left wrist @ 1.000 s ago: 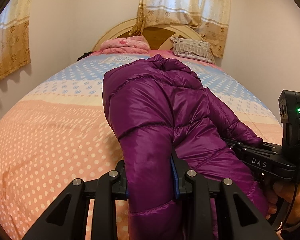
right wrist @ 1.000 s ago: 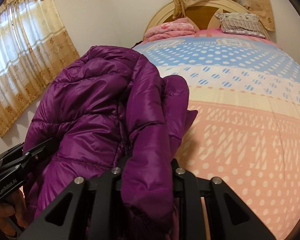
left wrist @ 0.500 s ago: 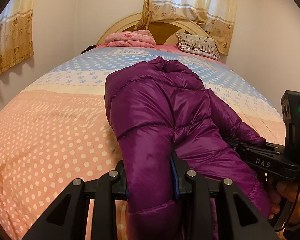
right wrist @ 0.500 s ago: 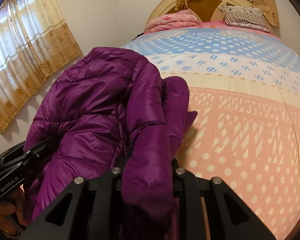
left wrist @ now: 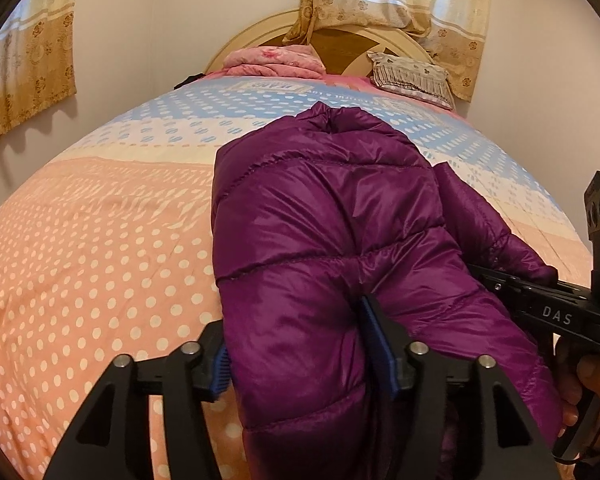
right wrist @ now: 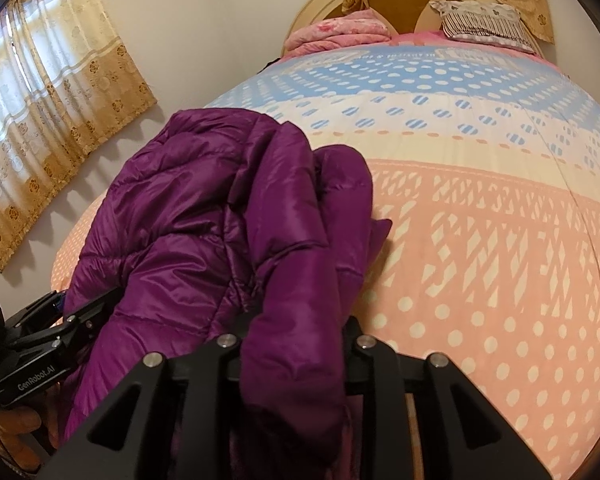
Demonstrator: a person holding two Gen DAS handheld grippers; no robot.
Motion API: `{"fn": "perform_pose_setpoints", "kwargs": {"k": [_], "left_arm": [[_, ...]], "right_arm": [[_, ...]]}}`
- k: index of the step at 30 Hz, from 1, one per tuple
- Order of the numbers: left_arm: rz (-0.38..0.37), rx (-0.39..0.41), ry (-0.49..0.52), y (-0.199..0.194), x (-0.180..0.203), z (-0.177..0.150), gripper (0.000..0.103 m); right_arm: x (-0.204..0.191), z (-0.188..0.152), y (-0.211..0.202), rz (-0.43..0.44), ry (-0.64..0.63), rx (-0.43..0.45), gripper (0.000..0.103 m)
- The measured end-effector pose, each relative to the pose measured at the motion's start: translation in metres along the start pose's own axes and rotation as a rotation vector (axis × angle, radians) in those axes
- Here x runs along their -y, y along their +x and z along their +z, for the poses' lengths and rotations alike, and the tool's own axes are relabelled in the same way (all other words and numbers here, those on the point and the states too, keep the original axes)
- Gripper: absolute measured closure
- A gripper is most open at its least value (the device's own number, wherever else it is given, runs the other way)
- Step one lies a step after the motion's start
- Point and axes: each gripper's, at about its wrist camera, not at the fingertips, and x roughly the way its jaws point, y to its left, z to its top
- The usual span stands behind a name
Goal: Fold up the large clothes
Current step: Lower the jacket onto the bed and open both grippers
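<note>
A purple quilted puffer jacket (left wrist: 324,216) lies bunched along the bed, its far end on the blue part of the cover. My left gripper (left wrist: 300,352) is shut on the jacket's near edge, blue pads pressed into the fabric. The right gripper shows in the left wrist view (left wrist: 512,284) at the right, gripping the same edge. In the right wrist view my right gripper (right wrist: 296,344) is shut on a thick fold of the jacket (right wrist: 204,216), which hides the fingertips. The left gripper (right wrist: 72,320) shows there at the lower left.
The bed (left wrist: 100,240) has a dotted pink, cream and blue cover. A folded pink blanket (left wrist: 276,60) and a patterned pillow (left wrist: 412,76) lie by the round headboard. Curtained windows (right wrist: 48,92) are on the walls. A wall stands close to the bed's left side.
Both grippers have moved forward and lower over the bed with the jacket still held. The jacket's far end now rests farther up the cover. The grips are unchanged.
</note>
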Motion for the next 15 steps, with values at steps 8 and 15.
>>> {"fn": "perform_pose_setpoints", "kwargs": {"k": [8,15], "left_arm": [[0.017,0.013,-0.029,0.004,-0.007,-0.007,0.024],[0.02,0.025,-0.049,0.005,-0.011,-0.012,0.019]], "right_arm": [[0.004,-0.005,0.002,0.003,0.015,-0.015,0.066],[0.005,-0.007,0.004,-0.004,0.018,-0.027,0.06]]}}
